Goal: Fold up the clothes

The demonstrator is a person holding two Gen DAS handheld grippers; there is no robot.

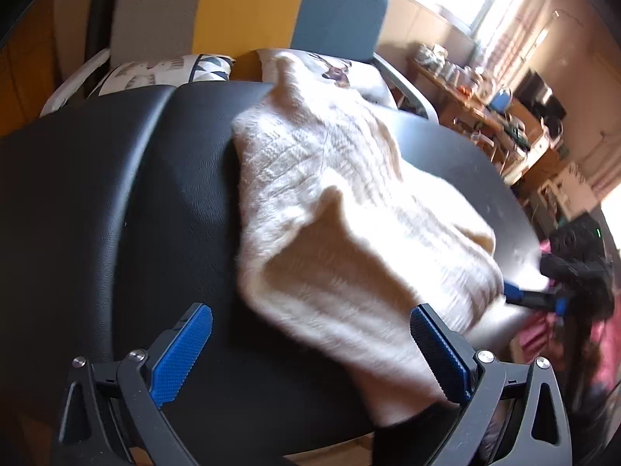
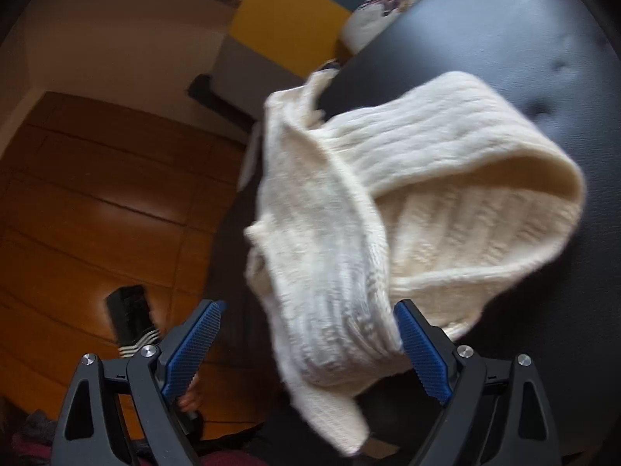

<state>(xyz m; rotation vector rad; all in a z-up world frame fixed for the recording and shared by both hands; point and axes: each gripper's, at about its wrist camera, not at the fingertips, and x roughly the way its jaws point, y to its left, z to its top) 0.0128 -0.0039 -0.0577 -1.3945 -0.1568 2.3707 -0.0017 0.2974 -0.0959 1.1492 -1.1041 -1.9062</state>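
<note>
Left gripper: jaws apart at the bottom of the frame, gripping nothing, cream knit sweater draped between and past them. Right gripper: jaws likewise apart, a sleeve hanging loose between them. Sweater lies mid-frame on the black padded table, partly doubled over and rumpled, not a neat fold, so folding looks unfinished; striped sofa beyond; no readable writing.
</note>
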